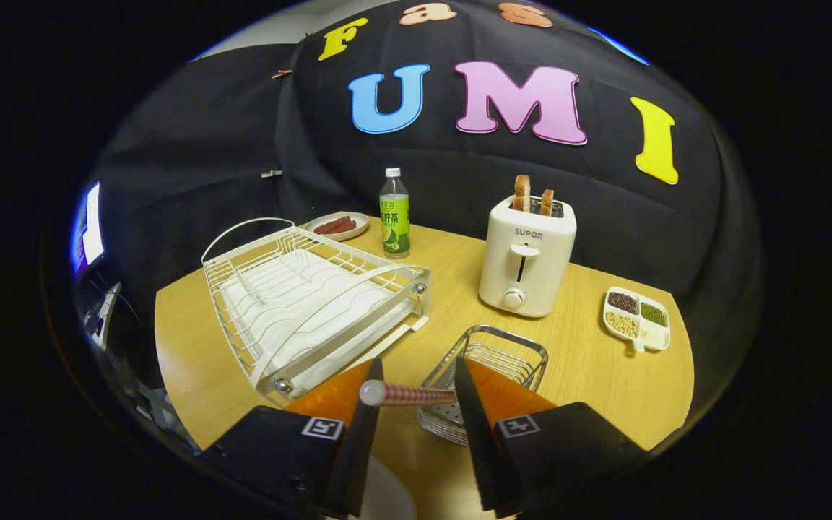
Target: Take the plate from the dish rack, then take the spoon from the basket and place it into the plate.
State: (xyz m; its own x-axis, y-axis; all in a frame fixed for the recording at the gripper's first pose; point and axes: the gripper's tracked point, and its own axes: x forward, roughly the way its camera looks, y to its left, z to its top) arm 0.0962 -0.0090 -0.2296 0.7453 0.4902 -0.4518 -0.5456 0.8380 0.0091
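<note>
Gripper view: the spoon [405, 393] lies crosswise in the jaws, which grip its checked handle, just above the wire basket [484, 375]. A white plate [387, 498] edge shows below. The dish rack [311, 303] stands left; bare bench [604, 375] lies right, before the toaster [526, 256].

Camera placement: single gripper-mounted fisheye.
It looks forward and down along the fingers [369, 433], close above the table [604, 361], toward the booth wall.
</note>
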